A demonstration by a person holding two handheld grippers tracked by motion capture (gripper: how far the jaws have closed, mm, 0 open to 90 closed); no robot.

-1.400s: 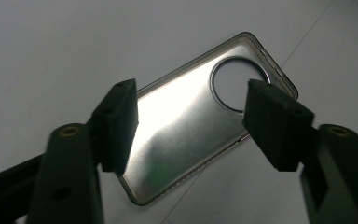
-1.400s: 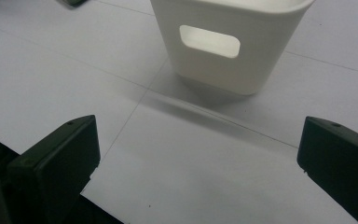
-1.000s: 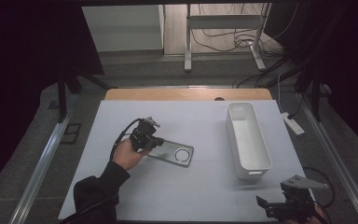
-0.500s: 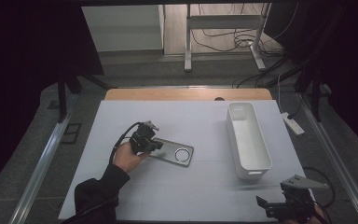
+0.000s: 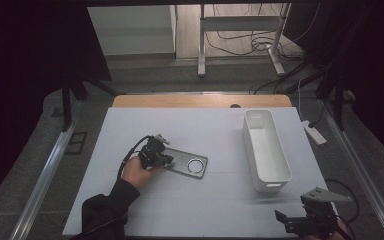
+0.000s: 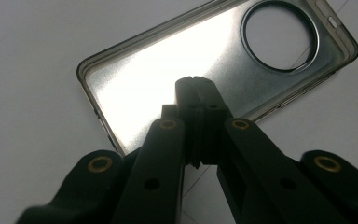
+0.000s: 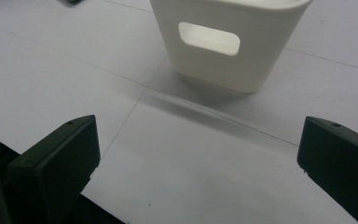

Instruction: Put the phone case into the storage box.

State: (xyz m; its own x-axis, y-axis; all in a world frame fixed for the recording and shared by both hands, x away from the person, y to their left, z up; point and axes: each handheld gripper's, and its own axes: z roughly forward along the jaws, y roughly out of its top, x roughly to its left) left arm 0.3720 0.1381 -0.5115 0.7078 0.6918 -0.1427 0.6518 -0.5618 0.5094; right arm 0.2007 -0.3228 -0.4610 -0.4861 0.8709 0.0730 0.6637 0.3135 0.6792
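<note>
My left gripper (image 6: 196, 84) has its jaws fully shut with nothing between them, tips hovering over the near-left end of the phone case (image 6: 177, 70). The case lies flat, open side up, left of centre on the table (image 5: 220, 200); closed tips look meant to press or nudge it, not pinch (my guess). My right gripper (image 5: 307, 220) sits at the near-right corner, jaws wide apart and empty, facing the end of the white bin (image 7: 228, 42). The bin stands lengthwise on the right, empty, likely the drop spot. Count: one case, one bin, two grippers.
</note>
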